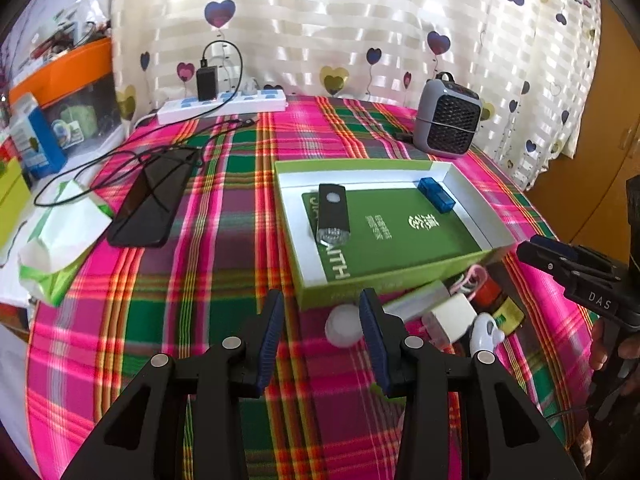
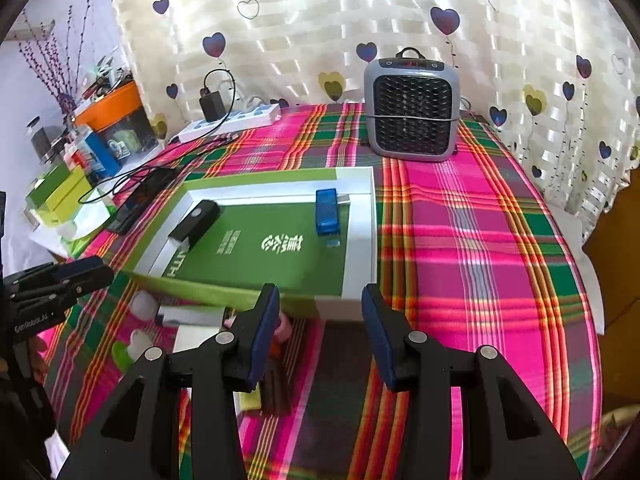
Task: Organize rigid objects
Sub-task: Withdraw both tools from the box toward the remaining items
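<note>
I read "AITH" on the green book [image 1: 394,236] — plus Chinese characters I can't make out, "DAS" on the right gripper [image 1: 560,266], "GenRobot.AI" on the left gripper [image 2: 60,286].

Sunlit heart-print curtain [image 2: 320,40] behind a plaid-clothed table [image 2: 480,240]

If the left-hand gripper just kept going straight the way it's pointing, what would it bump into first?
Probably the small white ball on the plaid tablecloth, which lies just ahead of the left gripper and its open jaws; behind it stands the green cardboard box. Depth is hard to judge.
</note>
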A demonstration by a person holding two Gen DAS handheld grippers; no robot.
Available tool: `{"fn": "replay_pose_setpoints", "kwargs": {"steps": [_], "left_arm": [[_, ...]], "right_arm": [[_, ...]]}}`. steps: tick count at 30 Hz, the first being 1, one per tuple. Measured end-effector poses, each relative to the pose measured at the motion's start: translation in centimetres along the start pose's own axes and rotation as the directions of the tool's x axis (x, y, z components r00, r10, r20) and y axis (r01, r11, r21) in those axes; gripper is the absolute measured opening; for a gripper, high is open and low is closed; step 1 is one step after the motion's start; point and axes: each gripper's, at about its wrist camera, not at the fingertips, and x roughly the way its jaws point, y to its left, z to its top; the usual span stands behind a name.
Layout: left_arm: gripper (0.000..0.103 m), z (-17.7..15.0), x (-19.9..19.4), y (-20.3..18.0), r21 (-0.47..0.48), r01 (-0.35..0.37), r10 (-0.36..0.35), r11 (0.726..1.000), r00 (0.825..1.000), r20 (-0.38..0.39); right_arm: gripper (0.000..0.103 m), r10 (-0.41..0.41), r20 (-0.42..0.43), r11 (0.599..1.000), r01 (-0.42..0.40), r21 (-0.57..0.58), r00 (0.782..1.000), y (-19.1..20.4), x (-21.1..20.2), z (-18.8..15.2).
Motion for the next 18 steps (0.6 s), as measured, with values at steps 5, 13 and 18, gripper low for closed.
{"fn": "replay_pose_setpoints", "kwargs": {"steps": [5,13,18], "left_arm": [[0.038,-1.3,-0.4,0.1,-0.007,0.007,-0.007,1.000,1.000,-0.012],[0.038,-2.5,-0.7,0.1,-0.009,0.016,-0.016,1.000,1.000,-0.026],[0.038,-3.2,-0.9,-0.1,-0.018,0.027,-0.028,0.999,0.999,-0.031]], "right_arm": [[0.044,0.005,-0.001,1.000,-0.005,-0.006,1.000,0.3,-0.6,-1.1],[0.044,0.012,-0.001,1.000,-0.012,-0.006,1.000,0.7,-1.4,-2.4],[0.044,0.008,-0.009,1.000,-0.008,-0.001,1.000,0.8,-1.5,-3.3]]}}
